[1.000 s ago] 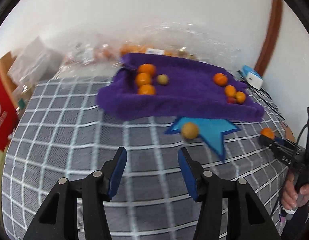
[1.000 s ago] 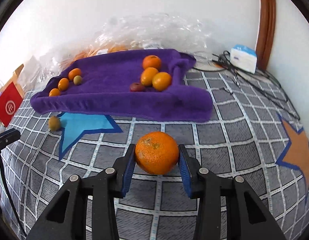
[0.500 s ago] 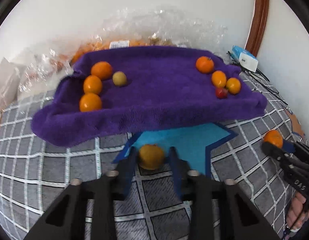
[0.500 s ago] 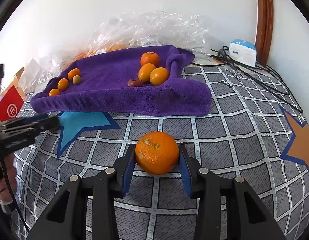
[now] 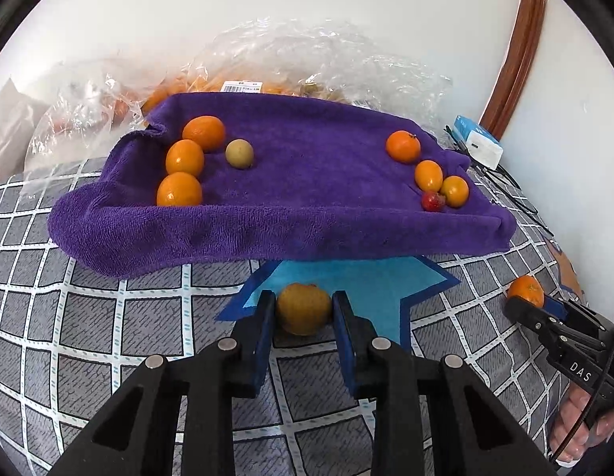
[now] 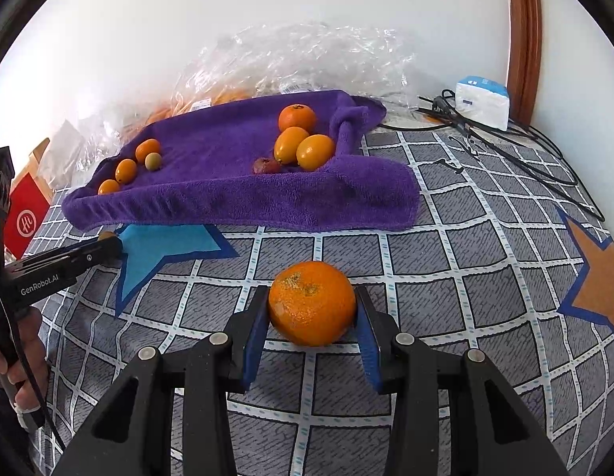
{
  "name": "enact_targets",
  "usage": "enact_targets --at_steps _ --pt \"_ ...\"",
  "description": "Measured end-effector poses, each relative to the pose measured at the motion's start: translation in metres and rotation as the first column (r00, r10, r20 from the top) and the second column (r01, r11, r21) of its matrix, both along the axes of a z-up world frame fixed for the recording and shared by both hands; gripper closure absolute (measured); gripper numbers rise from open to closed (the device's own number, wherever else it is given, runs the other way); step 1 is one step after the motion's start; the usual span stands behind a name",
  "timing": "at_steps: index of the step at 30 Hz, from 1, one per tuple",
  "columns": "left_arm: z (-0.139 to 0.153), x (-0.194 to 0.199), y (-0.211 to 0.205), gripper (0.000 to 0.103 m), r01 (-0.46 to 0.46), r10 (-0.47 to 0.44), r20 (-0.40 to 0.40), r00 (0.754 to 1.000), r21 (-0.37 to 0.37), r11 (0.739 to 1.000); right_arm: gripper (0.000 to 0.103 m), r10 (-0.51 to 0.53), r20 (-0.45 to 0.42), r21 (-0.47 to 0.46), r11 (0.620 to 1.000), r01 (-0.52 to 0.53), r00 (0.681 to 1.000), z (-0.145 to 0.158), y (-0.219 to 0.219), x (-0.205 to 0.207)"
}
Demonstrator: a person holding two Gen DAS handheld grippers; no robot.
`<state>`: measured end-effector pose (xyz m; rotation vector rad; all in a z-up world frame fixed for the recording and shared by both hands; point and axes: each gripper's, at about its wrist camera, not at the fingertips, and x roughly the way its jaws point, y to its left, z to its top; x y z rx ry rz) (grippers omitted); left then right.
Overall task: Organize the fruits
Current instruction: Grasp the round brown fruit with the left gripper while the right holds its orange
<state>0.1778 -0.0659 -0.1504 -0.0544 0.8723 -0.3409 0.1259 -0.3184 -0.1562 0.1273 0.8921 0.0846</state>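
My left gripper (image 5: 303, 309) is shut on a small yellow-brown fruit (image 5: 303, 309) lying on the blue star patch (image 5: 362, 277) of the checked cloth. My right gripper (image 6: 311, 309) is shut on a large orange (image 6: 311, 303); it also shows in the left wrist view (image 5: 526, 289). The purple towel (image 5: 307, 198) holds two groups of fruit: three orange fruits (image 5: 184, 156) and a greenish one (image 5: 239, 153) at its left, three orange fruits (image 5: 428, 174) and a small red one (image 5: 433, 201) at its right.
Clear plastic bags (image 5: 267, 59) with more fruit lie behind the towel against the wall. A white and blue box (image 6: 481, 101) and black cables (image 6: 505, 146) lie at the back right. A red box (image 6: 25, 218) stands at the left edge.
My left gripper moved forward to the yellow-brown fruit on the blue star and closed its fingers on it. My right gripper kept hold of the large orange, shifting slightly.
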Motion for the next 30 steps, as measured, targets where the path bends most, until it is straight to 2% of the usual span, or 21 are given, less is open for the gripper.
enact_targets --at_steps 13,23,30 --pt "0.011 -0.008 0.004 0.075 -0.015 0.019 0.076 0.997 -0.042 0.999 0.062 -0.010 0.004 0.023 1.000 0.010 1.000 0.001 -0.002 -0.001" --pt "0.026 -0.024 0.004 0.075 -0.020 0.030 0.203 0.979 -0.054 0.998 0.062 -0.024 0.014 0.029 0.999 0.024 1.000 0.003 -0.003 -0.003" --pt "0.029 -0.026 0.007 0.075 -0.019 0.035 0.215 0.976 -0.075 0.997 0.062 -0.037 0.001 0.060 0.998 0.037 0.999 0.002 -0.009 -0.001"
